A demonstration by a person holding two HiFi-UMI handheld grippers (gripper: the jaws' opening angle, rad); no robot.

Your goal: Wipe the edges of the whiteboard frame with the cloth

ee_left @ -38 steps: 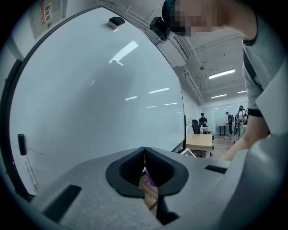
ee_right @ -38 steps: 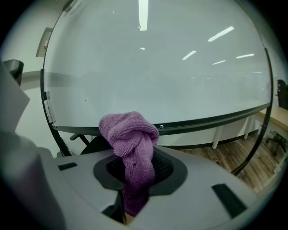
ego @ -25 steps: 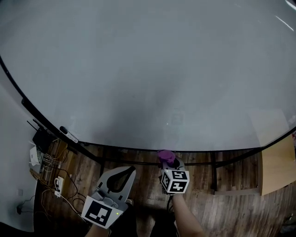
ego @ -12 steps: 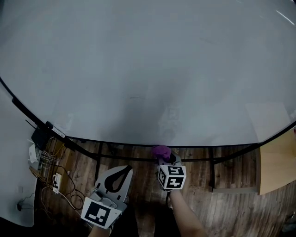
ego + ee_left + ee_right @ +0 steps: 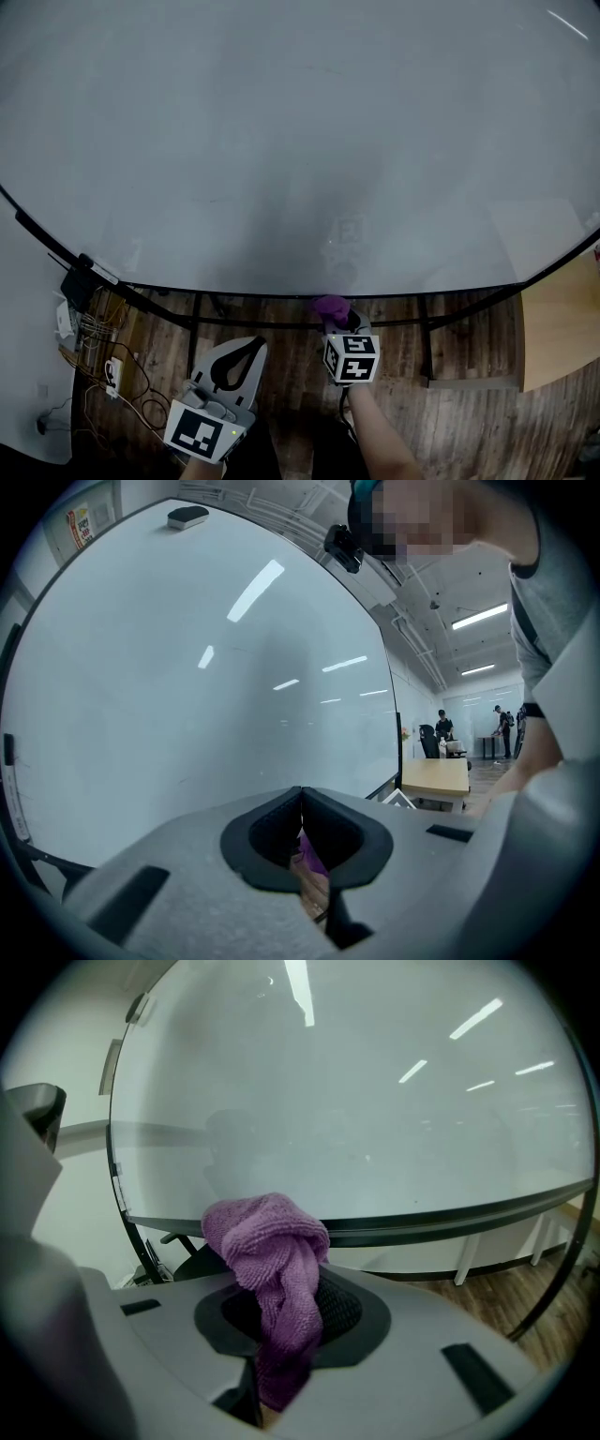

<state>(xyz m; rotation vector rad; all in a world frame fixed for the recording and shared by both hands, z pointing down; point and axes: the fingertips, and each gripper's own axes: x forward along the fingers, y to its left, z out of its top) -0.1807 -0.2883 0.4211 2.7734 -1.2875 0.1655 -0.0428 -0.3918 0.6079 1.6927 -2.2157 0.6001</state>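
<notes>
Whiteboard (image 5: 281, 141) ahead — right tongs (image 5: 336, 324) clamped on purple cloth (image 5: 330, 307) near lower frame (image 5: 244, 294) — left tongs (image 5: 249, 345) together.

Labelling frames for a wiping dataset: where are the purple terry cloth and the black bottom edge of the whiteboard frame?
purple terry cloth (image 5: 270, 1234): right gripper view, its bunched top fold.
black bottom edge of the whiteboard frame (image 5: 422, 1223): right gripper view, middle of the strip.

An office: large whiteboard (image 5: 281, 141); wooden desk (image 5: 434, 778); strip lights (image 5: 478, 618) overhead (people (image 5: 443, 726) far off).
</notes>
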